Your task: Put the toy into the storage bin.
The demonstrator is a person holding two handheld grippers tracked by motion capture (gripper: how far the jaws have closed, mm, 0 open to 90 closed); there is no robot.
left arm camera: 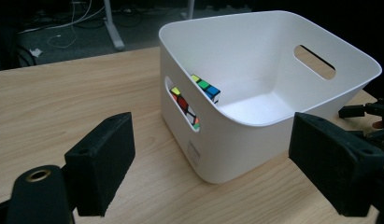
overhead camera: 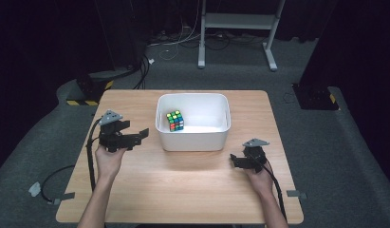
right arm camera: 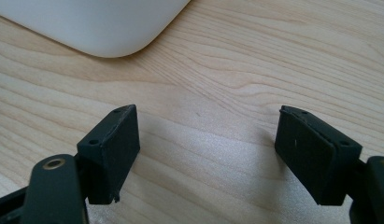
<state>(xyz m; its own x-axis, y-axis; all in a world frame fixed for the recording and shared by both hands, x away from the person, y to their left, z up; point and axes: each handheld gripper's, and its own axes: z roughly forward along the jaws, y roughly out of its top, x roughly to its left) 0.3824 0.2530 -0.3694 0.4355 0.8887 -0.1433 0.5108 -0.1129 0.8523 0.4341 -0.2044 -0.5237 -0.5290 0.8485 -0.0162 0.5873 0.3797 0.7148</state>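
A white bin (overhead camera: 192, 133) sits near the middle of the wooden counter (overhead camera: 183, 190), and a colour puzzle cube (overhead camera: 175, 120) rests on its floor against the left wall, visible through the handle slot in the left gripper view. The left tongs (overhead camera: 135, 137) hang beside the bin's left wall with jaws wide apart and nothing between them, aimed at that wall. The right tongs (overhead camera: 237, 160) sit low over bare wood near the bin's front right corner, likewise spread and empty. Both seem parked clear of the bin, flanking it.
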